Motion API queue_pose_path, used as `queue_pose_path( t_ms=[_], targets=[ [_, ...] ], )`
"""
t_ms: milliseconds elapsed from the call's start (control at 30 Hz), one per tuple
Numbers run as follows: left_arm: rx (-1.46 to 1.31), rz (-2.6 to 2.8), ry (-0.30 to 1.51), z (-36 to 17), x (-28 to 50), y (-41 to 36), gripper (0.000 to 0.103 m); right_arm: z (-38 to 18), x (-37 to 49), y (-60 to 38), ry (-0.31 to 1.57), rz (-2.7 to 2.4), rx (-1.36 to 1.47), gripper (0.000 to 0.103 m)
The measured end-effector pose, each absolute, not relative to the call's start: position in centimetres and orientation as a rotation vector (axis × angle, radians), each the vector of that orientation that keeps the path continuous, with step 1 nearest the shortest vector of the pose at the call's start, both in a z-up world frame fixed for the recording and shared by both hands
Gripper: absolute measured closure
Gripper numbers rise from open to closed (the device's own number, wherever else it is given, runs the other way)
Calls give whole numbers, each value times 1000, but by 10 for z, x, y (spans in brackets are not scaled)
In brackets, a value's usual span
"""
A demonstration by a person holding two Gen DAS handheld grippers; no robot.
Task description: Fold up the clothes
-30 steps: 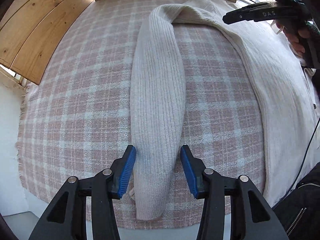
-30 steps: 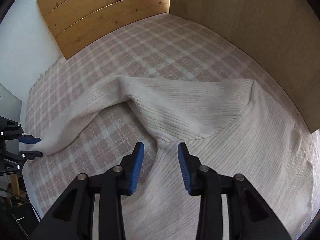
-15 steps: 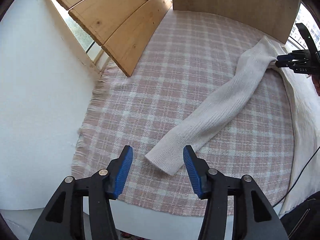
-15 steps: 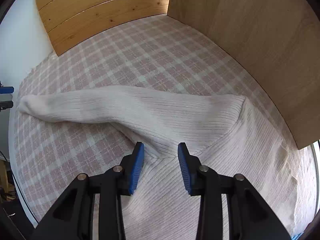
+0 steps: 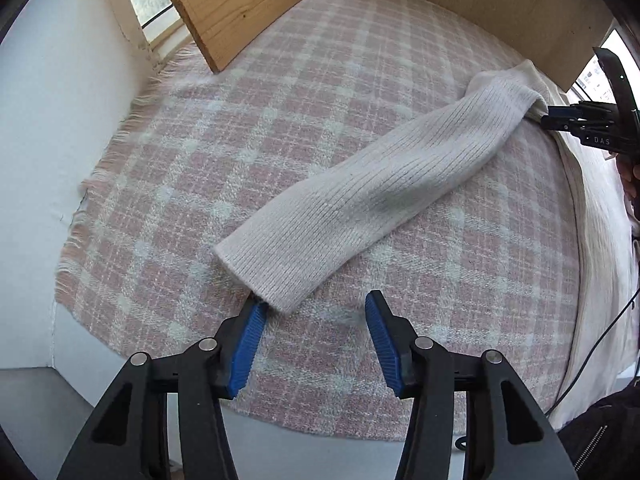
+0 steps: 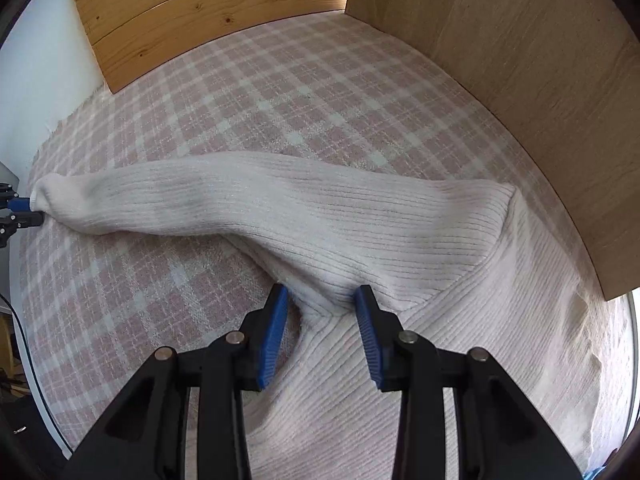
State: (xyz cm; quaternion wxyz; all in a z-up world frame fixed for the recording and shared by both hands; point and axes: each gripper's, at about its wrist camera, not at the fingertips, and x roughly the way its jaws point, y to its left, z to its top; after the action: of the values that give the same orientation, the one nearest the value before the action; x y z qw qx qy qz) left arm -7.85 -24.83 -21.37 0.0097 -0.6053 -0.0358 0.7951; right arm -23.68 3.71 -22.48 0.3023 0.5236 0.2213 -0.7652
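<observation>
A cream ribbed sweater lies on a pink plaid blanket (image 5: 304,128). Its sleeve (image 5: 384,184) stretches out flat from the body (image 6: 460,360) toward the left. My left gripper (image 5: 312,336) is open just short of the cuff (image 5: 272,280), with its left pad touching the cuff's edge. My right gripper (image 6: 322,328) is open over the armpit seam, with the fabric between its pads but not pinched. The right gripper also shows in the left wrist view (image 5: 576,120), and the left gripper at the edge of the right wrist view (image 6: 16,216).
Wooden boards (image 6: 208,12) stand behind the blanket, and a tall plywood panel (image 6: 540,80) runs along the far right. A white wall (image 5: 60,100) is on the left by the blanket's fringed edge. A black cable (image 5: 600,340) hangs at the right.
The sleeve has swung from lying alongside the body to stretched out leftward across the blanket. My left gripper moved left with the cuff and is open at it. The right gripper stayed at the armpit.
</observation>
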Motion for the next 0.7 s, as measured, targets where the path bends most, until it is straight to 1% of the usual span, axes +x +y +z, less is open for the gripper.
queue_pose_path(
  t_ms=[33,67,133,233,367,433,533,600,633,667,700],
  targets=[
    [-1875,2477,-145,-211,-83,-249,92,-225,-238,38,589,-2028,1387,68],
    [-1849,2463,-192,-208,-87,-251,99,-224,-239,40,589,-2028,1387,68],
    [-1769,2446,-214,-196,-91,-249,99,-223,-239,46,582,-2025,1383,68],
    [-1696,2451,-135,-171,-94,-239,99,-222,-236,49,596,-2019,1364,68],
    [-1606,2443,-257,-136,-99,-246,99,-226,-220,34,701,-2020,1323,68],
    [-1587,2477,-277,-121,-103,-253,99,-230,-219,29,749,-2018,1304,68],
    [-1567,2519,-289,-107,-110,-273,99,-229,-224,28,717,-1987,1318,68],
    [-1573,2541,-287,-102,-114,-285,99,-226,-226,29,699,-1935,1340,77],
    [-1587,2557,-265,-99,-117,-289,99,-223,-226,30,689,-1902,1350,88],
    [-1614,2577,-229,-98,-120,-290,99,-219,-227,32,667,-1866,1360,90],
    [-1629,2582,-225,-96,-121,-292,99,-211,-228,37,606,-1822,1370,90]
  ],
)
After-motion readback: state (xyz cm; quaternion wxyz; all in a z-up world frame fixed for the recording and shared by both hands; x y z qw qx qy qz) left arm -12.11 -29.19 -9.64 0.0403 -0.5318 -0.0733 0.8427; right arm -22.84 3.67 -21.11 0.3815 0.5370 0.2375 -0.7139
